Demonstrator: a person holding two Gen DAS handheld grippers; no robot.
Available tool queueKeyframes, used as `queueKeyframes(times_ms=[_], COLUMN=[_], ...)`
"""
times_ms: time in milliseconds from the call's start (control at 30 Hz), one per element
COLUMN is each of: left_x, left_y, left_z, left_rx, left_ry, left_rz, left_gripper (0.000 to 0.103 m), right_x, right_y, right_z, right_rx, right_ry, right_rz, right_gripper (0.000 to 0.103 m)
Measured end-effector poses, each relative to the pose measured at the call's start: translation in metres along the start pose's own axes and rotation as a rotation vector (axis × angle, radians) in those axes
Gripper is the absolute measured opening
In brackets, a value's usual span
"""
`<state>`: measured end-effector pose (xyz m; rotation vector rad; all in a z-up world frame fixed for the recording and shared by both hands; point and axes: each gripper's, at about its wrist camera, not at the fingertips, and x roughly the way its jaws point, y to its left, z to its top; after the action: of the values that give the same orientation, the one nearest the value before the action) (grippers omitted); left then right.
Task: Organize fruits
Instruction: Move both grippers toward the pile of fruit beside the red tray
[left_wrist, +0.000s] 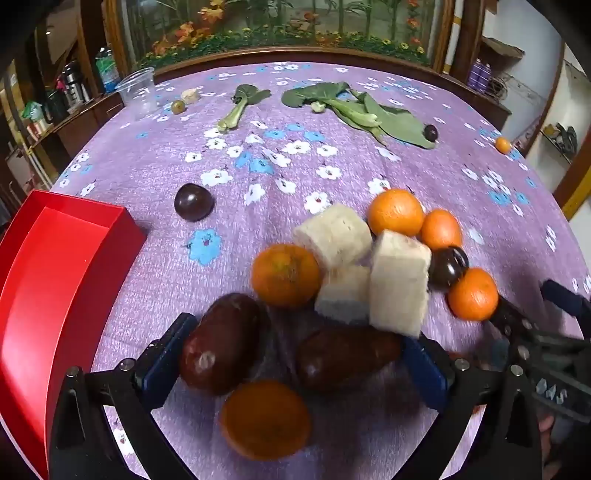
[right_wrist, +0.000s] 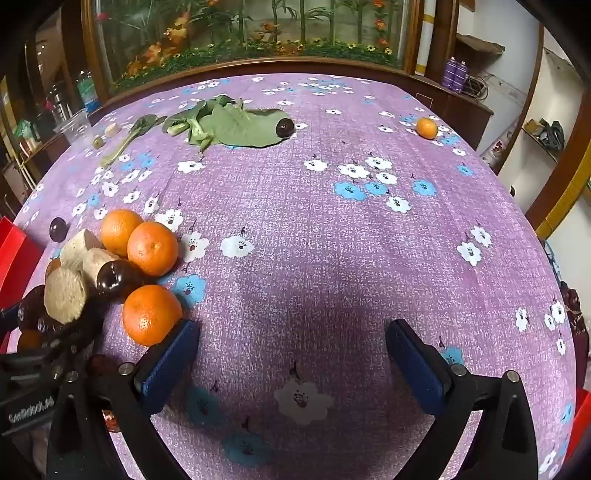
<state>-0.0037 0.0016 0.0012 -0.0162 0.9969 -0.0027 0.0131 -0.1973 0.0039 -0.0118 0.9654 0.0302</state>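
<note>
Blue-padded left tongs (left_wrist: 295, 354) spread wide, low over the surface (left_wrist: 332, 173), gripping nothing. Two dark red fruits (left_wrist: 221, 343) lie between the pads, the left one against the left pad; an orange (left_wrist: 266, 419) sits nearer the camera. Beyond: pale cut chunks (left_wrist: 399, 280), more oranges (left_wrist: 395, 211), dark plums (left_wrist: 447, 265) in a heap. Red tray (left_wrist: 55, 280) at left edge. Right tongs (right_wrist: 291, 354) also spread wide, nothing between them, level over purple flowered cloth; left pad just beside an orange (right_wrist: 151, 314). Leafy greens (right_wrist: 229, 123) and a lone orange (right_wrist: 427, 127) lie well apart at the far side.
</note>
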Motion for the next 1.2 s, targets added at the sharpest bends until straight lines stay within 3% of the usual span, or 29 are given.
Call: queueKeyframes(times_ms=[133, 267, 367, 500, 600, 733, 800, 967, 1200], left_x=[-0.027, -0.061, -0.086, -0.105, -0.121, -0.149, -0.158, -0.171, -0.174], left_y=[0.013, 0.027, 0.036, 0.046, 0.053, 0.057, 0.059, 0.061, 0.058], left_z=[-0.011, -0.018, -0.026, -0.028, -0.038, -0.052, -0.055, -0.063, -0.068], left_rx=[-0.034, -0.034, -0.022, -0.041, -0.058, -0.047, -0.051, -0.048, -0.036], left_ry=[-0.029, -0.141, -0.181, -0.200, -0.265, -0.392, -0.424, -0.430, -0.424], left_rz=[-0.050, -0.028, 0.010, 0.039, 0.036, 0.078, 0.080, 0.080, 0.064], left_gripper=[0.097, 0.097, 0.097, 0.097, 0.097, 0.097, 0.097, 0.097, 0.097], right_x=[0.000, -0.014, -0.036, -0.080, -0.111, -0.153, -0.160, -0.150, -0.150], right_y=[0.000, -0.010, -0.009, 0.009, 0.025, 0.040, 0.044, 0.043, 0.057], right_z=[0.000, -0.009, -0.016, -0.028, -0.036, -0.058, -0.064, -0.062, -0.073], right_rx=[0.003, 0.088, 0.123, 0.107, 0.079, 0.089, 0.095, 0.122, 0.085], right_ry=[-0.002, -0.020, -0.066, -0.194, -0.306, -0.533, -0.579, -0.493, -0.465], right_rz=[-0.004, 0.002, 0.019, 0.004, -0.009, -0.073, -0.079, -0.052, -0.046], right_gripper=[0.103, 0.102, 0.102, 0.102, 0.102, 0.103, 0.103, 0.103, 0.103])
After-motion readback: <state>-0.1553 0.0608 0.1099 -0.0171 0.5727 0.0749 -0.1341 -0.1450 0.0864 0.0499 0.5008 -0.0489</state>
